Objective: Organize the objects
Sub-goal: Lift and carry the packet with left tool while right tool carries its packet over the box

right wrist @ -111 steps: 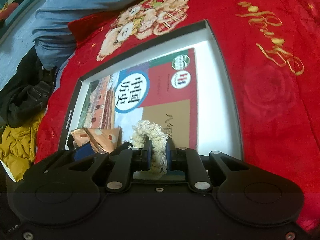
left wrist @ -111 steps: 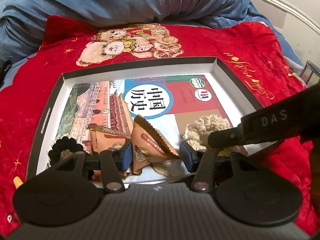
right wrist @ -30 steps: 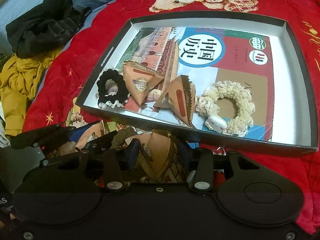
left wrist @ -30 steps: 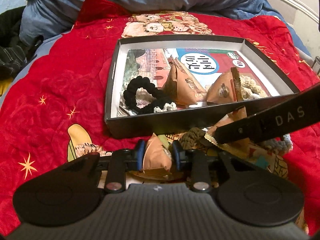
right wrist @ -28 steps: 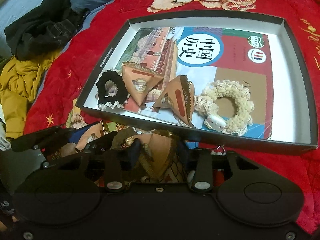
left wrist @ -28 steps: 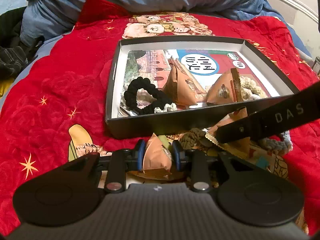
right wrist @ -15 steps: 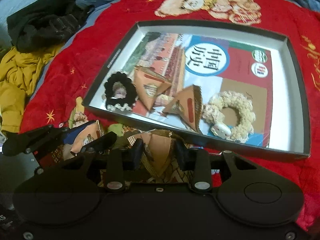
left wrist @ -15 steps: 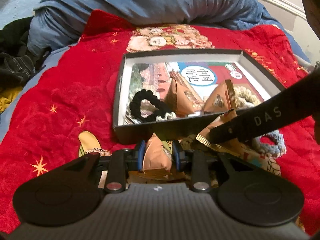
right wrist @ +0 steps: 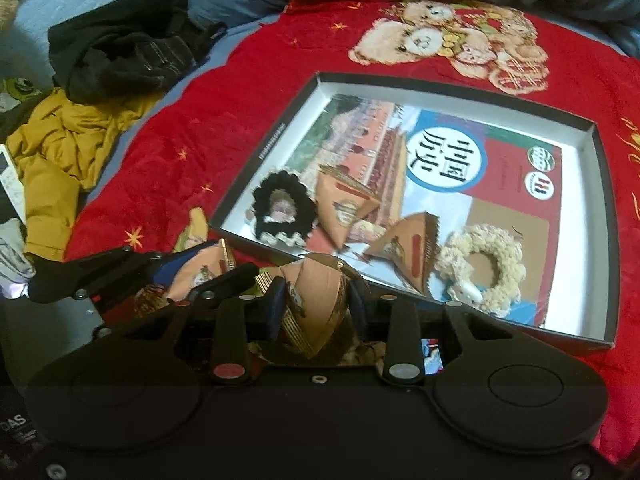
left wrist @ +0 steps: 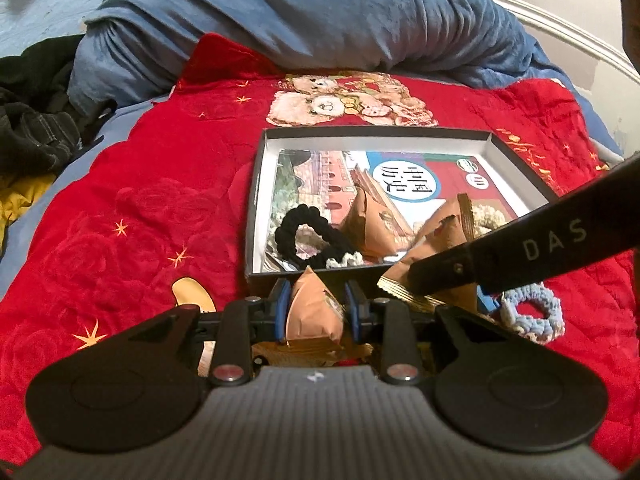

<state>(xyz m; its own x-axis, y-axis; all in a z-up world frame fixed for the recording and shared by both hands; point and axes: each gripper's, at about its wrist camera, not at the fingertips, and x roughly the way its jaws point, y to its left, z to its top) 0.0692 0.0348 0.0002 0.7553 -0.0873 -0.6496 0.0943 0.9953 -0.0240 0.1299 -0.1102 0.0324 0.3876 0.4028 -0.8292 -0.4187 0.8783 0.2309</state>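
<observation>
My left gripper (left wrist: 318,308) is shut on a brown triangular snack packet (left wrist: 314,312), held just before the near wall of the black box (left wrist: 256,184). My right gripper (right wrist: 318,300) is shut on another brown triangular packet (right wrist: 320,296), also in front of the box (right wrist: 600,216). The box holds a book, a black scrunchie (right wrist: 282,204), two brown packets (right wrist: 344,206) and a cream scrunchie (right wrist: 486,264). A blue scrunchie (left wrist: 532,312) lies on the red blanket outside the box, to the right in the left wrist view.
The red blanket (left wrist: 140,208) covers the bed. A blue duvet (left wrist: 300,12) is bunched behind the box. Black clothes (right wrist: 128,56) and a yellow garment (right wrist: 60,152) lie to the left. More packets lie under both grippers.
Both grippers have lifted and drawn back from the pile, each with a brown packet held in it. The box looks farther away now.
</observation>
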